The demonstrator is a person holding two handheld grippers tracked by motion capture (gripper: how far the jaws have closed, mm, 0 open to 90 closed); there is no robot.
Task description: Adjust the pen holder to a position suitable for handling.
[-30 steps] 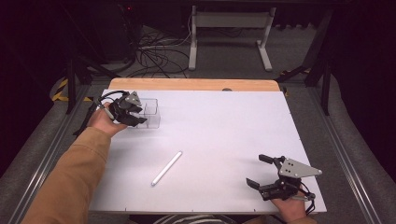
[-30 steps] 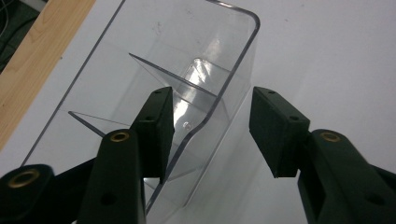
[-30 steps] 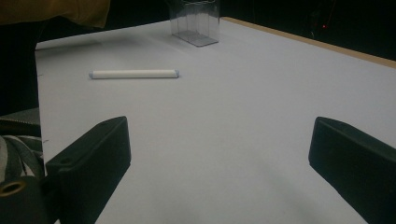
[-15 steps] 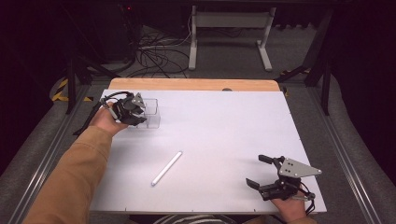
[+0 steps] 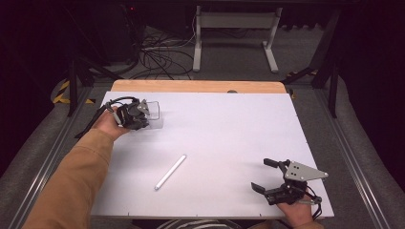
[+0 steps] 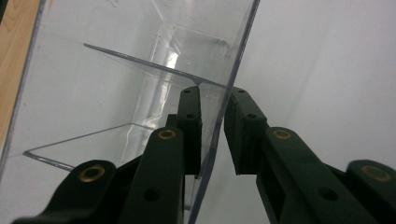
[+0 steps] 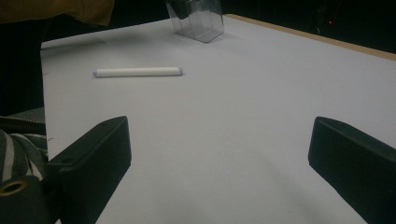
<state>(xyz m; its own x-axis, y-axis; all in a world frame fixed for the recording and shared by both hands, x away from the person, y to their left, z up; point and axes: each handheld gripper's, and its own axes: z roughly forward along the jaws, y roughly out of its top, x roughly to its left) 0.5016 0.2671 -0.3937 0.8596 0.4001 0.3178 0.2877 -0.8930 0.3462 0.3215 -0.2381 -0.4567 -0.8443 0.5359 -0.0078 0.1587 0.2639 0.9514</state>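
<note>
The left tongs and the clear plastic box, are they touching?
Touching. In the left gripper view, the left tongs have just been closing on one clear wall of the clear plastic box, one jaw inside and one outside, with no plain gap left.

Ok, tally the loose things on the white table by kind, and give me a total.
Clear plastic box: 1
White stick: 1
Total: 2
</note>
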